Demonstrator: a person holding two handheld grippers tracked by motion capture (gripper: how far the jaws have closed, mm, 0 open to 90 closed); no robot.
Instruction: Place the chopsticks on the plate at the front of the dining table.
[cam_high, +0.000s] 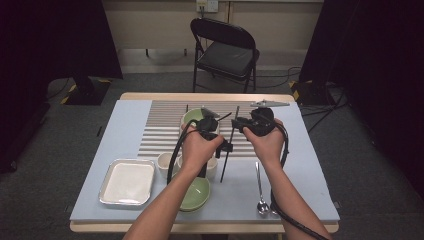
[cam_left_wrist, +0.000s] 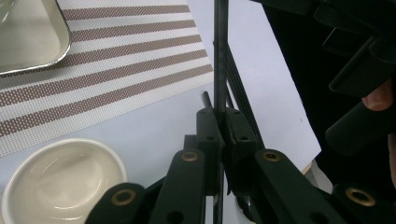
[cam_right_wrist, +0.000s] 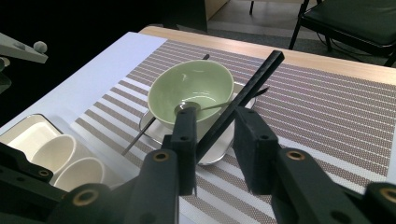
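Left gripper (cam_high: 226, 146): at the centre of the high view, in the left hand (cam_high: 197, 148); jaws clenched on a black chopstick (cam_high: 226, 159). In the left gripper view the pads pinch the stick (cam_left_wrist: 219, 70), which runs straight up to 12 o'clock.
Right gripper (cam_high: 239, 123): at 1 o'clock from the left one, in the right hand (cam_high: 266, 140); jaws part way apart and released. In the right gripper view a chopstick (cam_right_wrist: 243, 100) lies in the gap, leaning against the left pad, clear of the right pad.
Chopstick: in the high view it is held above the table, slanting from 12 o'clock down to 6 o'clock between the two hands; I cannot tell whether a second stick runs with it.
Placemat (cam_high: 160, 127): striped, at the far half of the table (cam_high: 310, 165), under both grippers.
Far bowl (cam_high: 192, 117): green, at 11 o'clock from the left gripper; in the right gripper view it sits on a small metal dish (cam_right_wrist: 219, 151) with a spoon (cam_right_wrist: 196, 107) inside.
Loose stick (cam_right_wrist: 140, 133): a thin dark rod lying on the mat against the dish, at 8 o'clock from the far bowl.
Near bowl (cam_high: 197, 195): green, at 6 o'clock from the left hand, by the near edge.
Cups (cam_high: 164, 162): white, at 9 o'clock from the left hand, one partly hidden under it.
Tray (cam_high: 127, 182): metal, at 8 o'clock, just beside the cups.
Table spoon (cam_high: 260, 192): at 6 o'clock from the right hand, handle pointing to 12 o'clock.
Chair (cam_high: 225, 50): black, folding, at 12 o'clock beyond the table.
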